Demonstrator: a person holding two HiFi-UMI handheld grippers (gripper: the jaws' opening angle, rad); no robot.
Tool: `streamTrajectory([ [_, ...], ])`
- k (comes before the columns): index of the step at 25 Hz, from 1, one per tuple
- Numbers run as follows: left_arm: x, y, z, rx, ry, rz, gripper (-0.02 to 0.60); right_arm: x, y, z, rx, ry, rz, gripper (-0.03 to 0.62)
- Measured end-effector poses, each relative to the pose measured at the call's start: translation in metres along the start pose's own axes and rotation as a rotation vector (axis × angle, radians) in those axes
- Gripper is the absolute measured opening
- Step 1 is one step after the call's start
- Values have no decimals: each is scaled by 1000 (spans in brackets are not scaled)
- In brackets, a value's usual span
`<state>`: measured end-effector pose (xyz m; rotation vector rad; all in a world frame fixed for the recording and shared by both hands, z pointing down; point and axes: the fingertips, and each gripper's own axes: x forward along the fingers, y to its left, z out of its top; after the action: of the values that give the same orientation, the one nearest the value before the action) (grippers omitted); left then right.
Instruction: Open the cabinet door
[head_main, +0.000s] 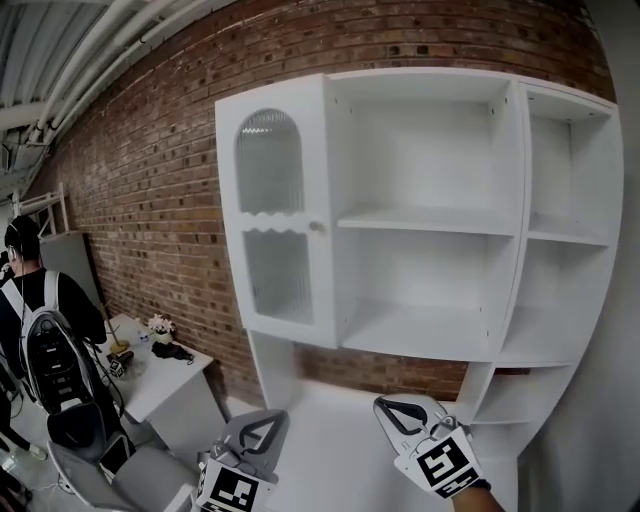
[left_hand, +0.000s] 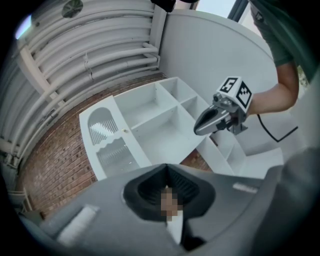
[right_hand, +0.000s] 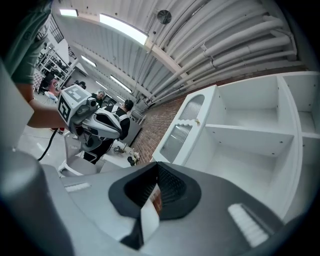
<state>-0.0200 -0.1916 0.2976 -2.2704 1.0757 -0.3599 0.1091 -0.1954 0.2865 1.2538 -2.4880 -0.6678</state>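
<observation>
On the left side of the cabinet (head_main: 519, 200), the door (head_main: 272, 210) is being shown closed, flush with the white frame. Two ribbed glass panes are being carried in it, an arched one above a squarer one. A small knob (head_main: 317, 227) is being borne at its right edge, about midway up. To the right of the door, open shelves are being displayed in two columns. The cabinet is being backed by a brick wall (head_main: 150, 170).

Below, well apart from the door, the left gripper (head_main: 262, 428) and the right gripper (head_main: 393, 409) are being held side by side, aimed at the cabinet. The jaws of each are being pressed together, closed only on each other.

At far left, a person (head_main: 45, 330) wearing a backpack is being seen from behind, beside a white table (head_main: 175, 378).
</observation>
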Motion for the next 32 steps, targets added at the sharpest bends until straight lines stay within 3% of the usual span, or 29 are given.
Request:
streamTrajectory([
  [13,46,-7,2,18,48,60,-2,17,-44,-24,-1,-62,62,6],
  [21,49,-4,-4,25,70,68,-2,24,-47,-31,17,-71,72,6],
  [26,59,1,-15,13,60,57,-2,31,-48,-34,-5,-49,54,6],
  [32,71,10,-21,55,26,27,-2,45,-48,-38,-113,-10,-12,6],
])
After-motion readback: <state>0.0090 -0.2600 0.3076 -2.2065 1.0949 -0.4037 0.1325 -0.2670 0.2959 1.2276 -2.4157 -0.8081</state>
